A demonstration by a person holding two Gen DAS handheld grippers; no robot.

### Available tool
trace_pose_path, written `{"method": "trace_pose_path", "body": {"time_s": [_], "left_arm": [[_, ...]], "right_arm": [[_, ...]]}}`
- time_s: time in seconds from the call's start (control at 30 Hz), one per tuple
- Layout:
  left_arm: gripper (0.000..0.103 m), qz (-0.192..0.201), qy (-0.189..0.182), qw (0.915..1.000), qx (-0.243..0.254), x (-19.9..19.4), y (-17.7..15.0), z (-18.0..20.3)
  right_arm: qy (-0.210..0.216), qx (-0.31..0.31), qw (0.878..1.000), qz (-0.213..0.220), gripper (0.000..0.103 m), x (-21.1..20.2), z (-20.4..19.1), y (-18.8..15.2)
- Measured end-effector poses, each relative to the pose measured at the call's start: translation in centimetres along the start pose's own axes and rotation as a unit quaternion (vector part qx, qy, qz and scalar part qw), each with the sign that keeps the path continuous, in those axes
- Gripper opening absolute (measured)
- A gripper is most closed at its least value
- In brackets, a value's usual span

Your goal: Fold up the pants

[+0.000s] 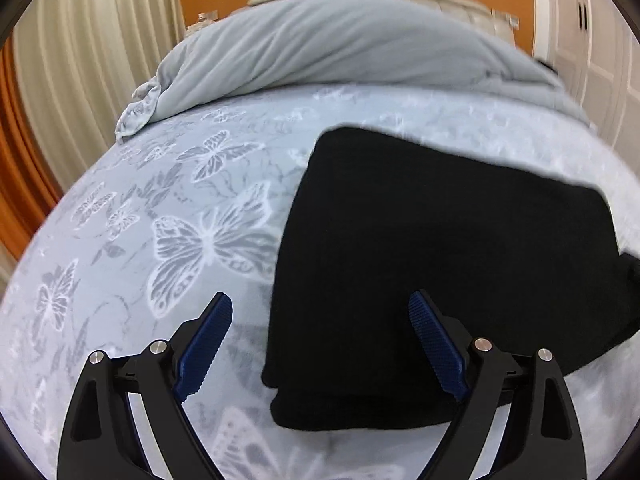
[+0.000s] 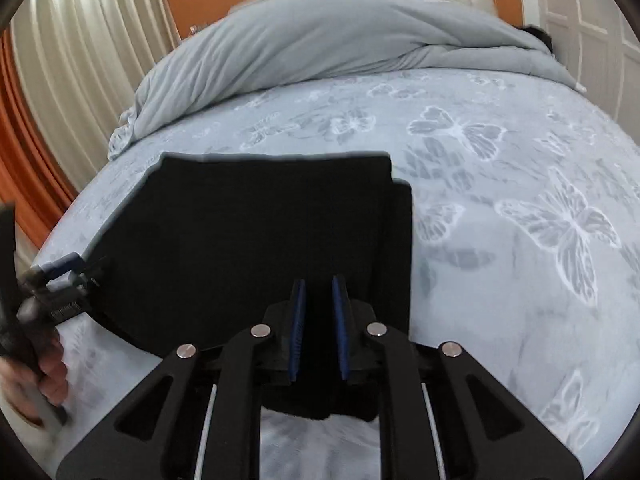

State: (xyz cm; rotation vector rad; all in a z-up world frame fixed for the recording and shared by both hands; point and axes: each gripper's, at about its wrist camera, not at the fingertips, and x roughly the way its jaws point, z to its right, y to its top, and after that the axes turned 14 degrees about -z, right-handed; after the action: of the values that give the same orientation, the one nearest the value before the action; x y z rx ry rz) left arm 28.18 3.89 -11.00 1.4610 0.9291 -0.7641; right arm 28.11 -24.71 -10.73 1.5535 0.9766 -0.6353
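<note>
One pair of black pants (image 2: 256,248), folded into a compact, squarish stack, lies on a butterfly-print bedsheet (image 2: 520,280); its far edge runs straight, its 3 o'clock edge shows a stepped under-layer in the right wrist view. Left gripper (image 1: 320,312): jaws spread wide, empty, straddling the stack's near-left corner, blue pads (image 1: 208,344) clear of cloth. Right gripper (image 2: 319,292): jaws narrowed to a small gap over the stack's near edge; whether cloth is pinched cannot be told. Bare sheet lies open at 3 o'clock of the pants. Grey duvet (image 2: 320,40), bunched, at 12 o'clock, well apart.
</note>
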Motion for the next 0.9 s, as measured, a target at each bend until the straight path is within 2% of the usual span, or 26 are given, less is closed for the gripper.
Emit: {"method": "trace_pose_path", "body": {"time_s": [0.07,0.13,0.17,0.27,0.37,0.43,0.5,0.6,0.63,0.7,0.73,0.83,0.9], "left_arm": [[0.087,0.002,-0.008,0.9999,-0.011,-0.5,-0.5,-0.5],[0.087,0.001,-0.025,0.9996,-0.015,-1.2,-0.9,-0.9],[0.087,0.002,-0.029,0.9994,-0.015,-1.5,-1.1,-1.1],[0.087,0.004,-0.033,0.9994,-0.010,-2.0,-1.9,-1.1],[0.087,-0.004,-0.036,0.9993,-0.009,-1.8,-2.6,-0.9],[0.087,-0.010,-0.042,0.9991,-0.005,-1.5,-3.0,-0.6],[0.087,-0.017,-0.039,0.9991,0.000,-1.0,-3.0,-0.2],[0.088,-0.018,-0.049,0.9987,0.001,-0.9,-2.8,0.0],[0.089,-0.018,-0.052,0.9985,0.001,-0.8,-2.7,0.0],[0.091,-0.020,-0.052,0.9985,0.001,-0.5,-2.7,0.4],[0.092,-0.023,-0.048,0.9986,-0.001,-0.4,-2.6,0.6],[0.091,-0.019,-0.047,0.9987,-0.006,-1.0,-2.9,0.8],[0.091,-0.015,-0.047,0.9988,-0.004,-1.5,-3.0,1.0]], "right_arm": [[0.019,0.022,1.000,0.010,0.018,-1.8,0.3,-0.8],[0.046,0.039,0.998,0.011,0.047,-3.0,0.5,-1.6],[0.044,0.038,0.998,0.002,0.052,-3.0,0.5,-1.8],[0.020,0.031,0.999,-0.017,0.052,-1.9,0.1,-2.5],[0.031,0.043,0.998,-0.032,0.048,-0.3,0.1,-3.0],[0.034,0.036,0.998,-0.037,0.028,0.2,-0.2,-2.4],[0.023,0.023,0.999,-0.024,0.018,-0.7,-0.6,-1.6],[0.024,0.007,0.999,0.026,0.017,-3.6,-0.6,-0.6],[0.007,0.009,1.000,0.020,0.019,-2.8,-0.1,-0.6],[-0.004,0.016,0.999,-0.041,0.025,0.7,0.9,-1.1],[0.011,0.022,0.999,-0.022,0.025,0.5,1.3,-1.7],[0.017,0.050,0.998,0.021,0.027,-3.3,1.0,-1.5],[0.038,0.039,0.997,0.053,0.027,-5.9,-0.2,-1.1]]}}
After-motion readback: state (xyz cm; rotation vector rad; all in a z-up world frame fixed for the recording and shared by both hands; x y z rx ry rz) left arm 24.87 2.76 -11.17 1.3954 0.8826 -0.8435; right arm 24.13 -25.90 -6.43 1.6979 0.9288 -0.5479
